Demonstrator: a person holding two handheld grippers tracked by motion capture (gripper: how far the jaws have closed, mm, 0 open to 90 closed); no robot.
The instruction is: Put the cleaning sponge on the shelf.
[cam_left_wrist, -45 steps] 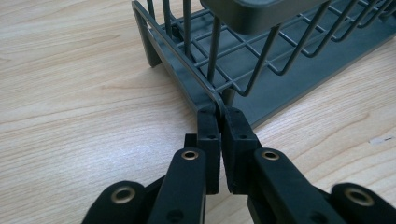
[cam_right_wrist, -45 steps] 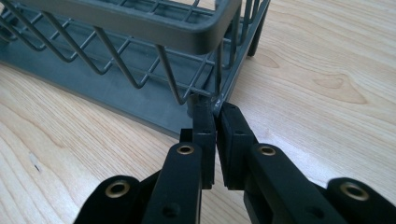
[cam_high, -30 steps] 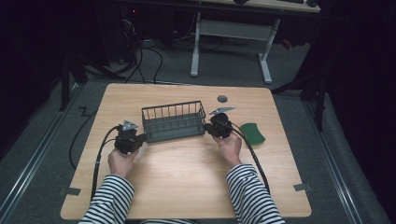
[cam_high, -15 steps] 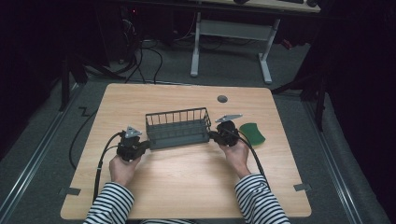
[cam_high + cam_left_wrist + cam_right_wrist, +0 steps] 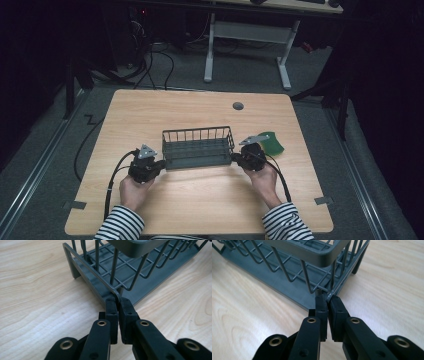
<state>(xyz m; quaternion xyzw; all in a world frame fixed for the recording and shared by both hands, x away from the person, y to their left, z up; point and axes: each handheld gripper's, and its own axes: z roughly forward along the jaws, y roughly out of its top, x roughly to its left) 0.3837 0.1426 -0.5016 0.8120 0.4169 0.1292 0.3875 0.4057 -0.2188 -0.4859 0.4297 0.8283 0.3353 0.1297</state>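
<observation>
A grey wire rack [image 5: 198, 147] is sitting near the middle of the tabletop [image 5: 200, 205], its long sides running parallel to the near edge. The left gripper [image 5: 161, 163] is gripping the rack's left end; in the left gripper view its jaws are pinching a bottom wire at the rack's [image 5: 120, 270] near corner, with the pads almost together around the thin wire. The right gripper [image 5: 234, 158] is gripping the right end; in the right gripper view its jaws are likewise pinching a bottom wire at a corner of the rack [image 5: 294, 270], and they are standing narrow. Both hands are coming in from the near edge, the left hand [image 5: 134, 189] towards the near left corner and the right hand [image 5: 263, 181] towards the near right, both in striped sleeves. A green sponge [image 5: 268, 142] is lying just beyond the right gripper, towards the right edge. A small round grey cap [image 5: 238, 106] is sitting close to the far edge, well apart from the rack.
</observation>
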